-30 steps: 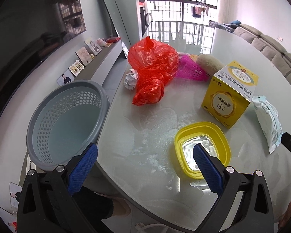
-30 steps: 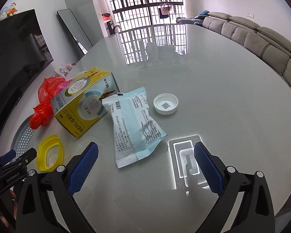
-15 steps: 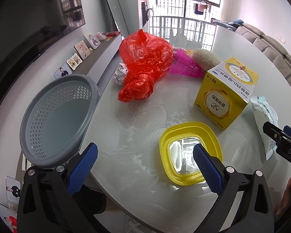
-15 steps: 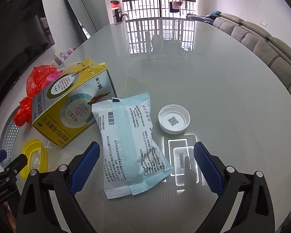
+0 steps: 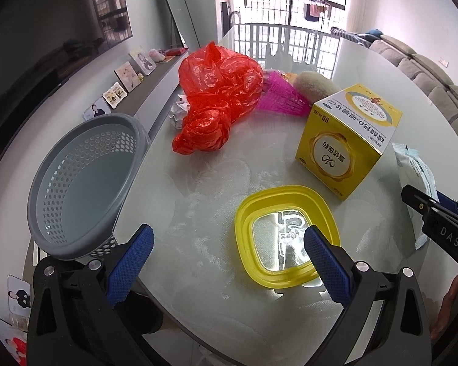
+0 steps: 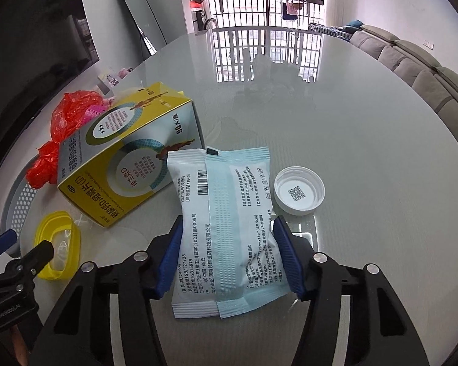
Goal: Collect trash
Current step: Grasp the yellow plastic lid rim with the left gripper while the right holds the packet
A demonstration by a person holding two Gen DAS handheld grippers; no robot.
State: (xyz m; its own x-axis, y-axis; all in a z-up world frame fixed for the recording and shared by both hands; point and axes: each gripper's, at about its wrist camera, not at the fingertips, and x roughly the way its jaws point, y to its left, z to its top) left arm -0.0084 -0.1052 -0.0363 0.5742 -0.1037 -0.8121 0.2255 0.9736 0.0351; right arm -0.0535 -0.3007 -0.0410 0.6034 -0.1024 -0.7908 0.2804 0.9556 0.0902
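On the glass table, a white and pale-blue packet (image 6: 226,183) lies between the blue pads of my right gripper (image 6: 228,220). Its jaws are closing and both pads touch the packet's long sides. The packet (image 5: 412,167) and that gripper (image 5: 436,213) also show at the right edge of the left wrist view. My left gripper (image 5: 229,262) hangs open above a yellow plastic lid (image 5: 250,213), with nothing between its pads. A grey perforated basket (image 5: 76,183) stands off the table's left edge.
A red plastic bag (image 5: 219,91), crumpled paper (image 5: 180,111), pink netting (image 5: 281,97) and a beige round object (image 5: 311,84) lie farther back. A yellow box (image 6: 122,158) lies left of the packet, with a white cap (image 6: 299,193) to its right. A sofa (image 6: 412,61) runs along the right.
My right gripper has moved forward and down over the packet, and its jaws have narrowed from wide open onto the packet's sides. The left gripper has drifted slightly nearer the yellow lid.
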